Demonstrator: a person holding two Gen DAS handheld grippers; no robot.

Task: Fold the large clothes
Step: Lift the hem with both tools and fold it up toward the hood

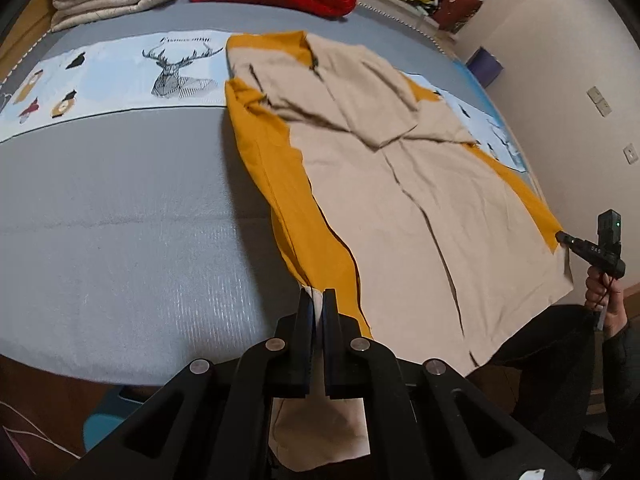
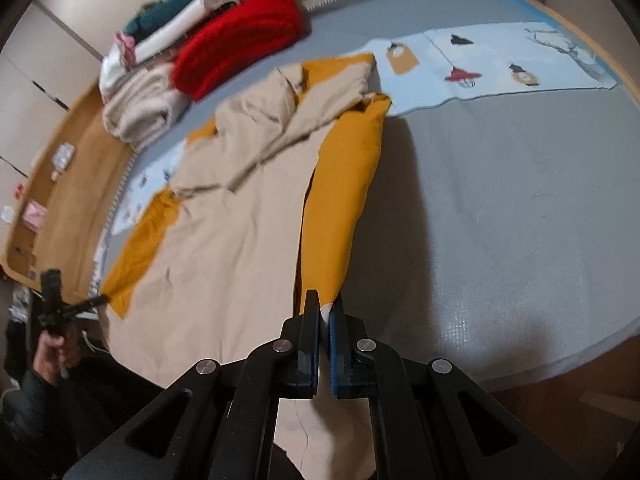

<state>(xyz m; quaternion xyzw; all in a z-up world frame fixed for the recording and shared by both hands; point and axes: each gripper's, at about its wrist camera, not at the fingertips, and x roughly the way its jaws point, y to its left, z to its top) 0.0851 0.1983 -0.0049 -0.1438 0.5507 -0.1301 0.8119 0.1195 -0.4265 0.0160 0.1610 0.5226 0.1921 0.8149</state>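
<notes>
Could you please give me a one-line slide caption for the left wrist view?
Left gripper pinches the near hem of the beige-and-mustard coat on the grey bed.

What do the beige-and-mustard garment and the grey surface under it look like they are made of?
The garment looks like a thin woven cloth, matte, perhaps cotton: it lies flat with fine creases and sharp fold edges. The grey surface looks like a ribbed or quilted mat, with faint parallel lines and a slight sheen; its fibre is unclear.
</notes>
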